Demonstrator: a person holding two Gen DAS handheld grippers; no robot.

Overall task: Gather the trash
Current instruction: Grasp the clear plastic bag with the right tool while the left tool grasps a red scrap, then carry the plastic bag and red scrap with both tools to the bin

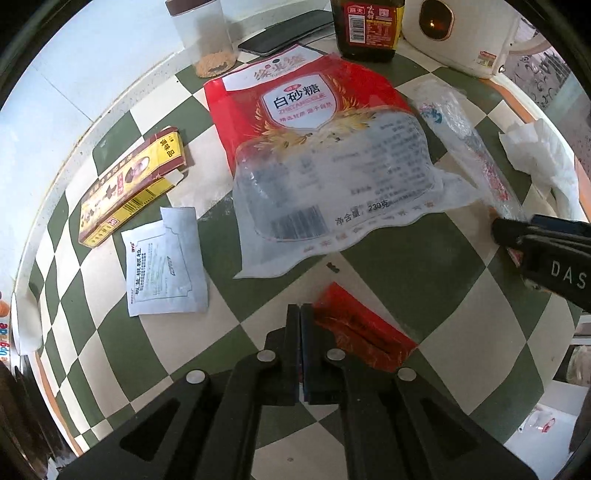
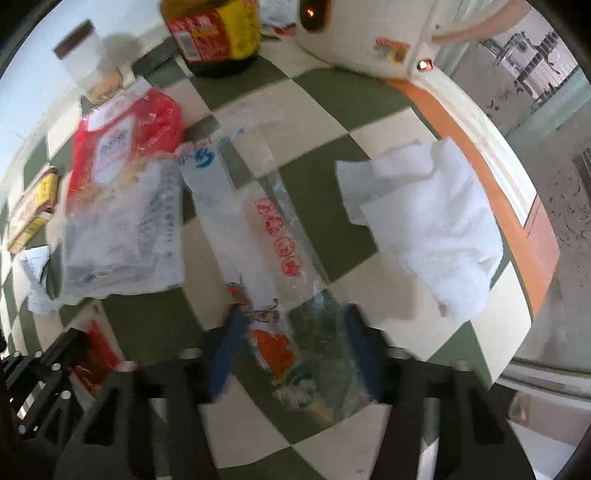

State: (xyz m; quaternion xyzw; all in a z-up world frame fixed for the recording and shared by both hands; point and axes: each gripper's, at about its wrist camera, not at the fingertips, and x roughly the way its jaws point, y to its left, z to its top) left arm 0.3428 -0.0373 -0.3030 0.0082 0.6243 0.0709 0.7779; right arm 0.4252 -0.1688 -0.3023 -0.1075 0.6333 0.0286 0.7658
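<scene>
Trash lies on a green-and-cream checked table (image 1: 406, 266). An empty red-and-clear sugar bag (image 1: 325, 147) lies in the middle and shows blurred in the right wrist view (image 2: 122, 192). A long clear wrapper with red stamps (image 2: 266, 236) lies between the open fingers of my right gripper (image 2: 291, 325), which shows in the left wrist view (image 1: 517, 232). My left gripper (image 1: 300, 314) is shut, with a small red wrapper (image 1: 362, 332) beside and under its right finger; whether it grips it is unclear. A white tissue (image 2: 436, 221), a yellow-and-brown carton (image 1: 125, 184) and a white sachet (image 1: 166, 262) lie around.
A dark sauce bottle (image 1: 365, 29), a white appliance (image 1: 454, 33), a clear jar with grains (image 1: 207, 37) and a phone (image 1: 284, 33) stand at the back. The table's orange edge (image 2: 491, 177) runs on the right, with floor beyond.
</scene>
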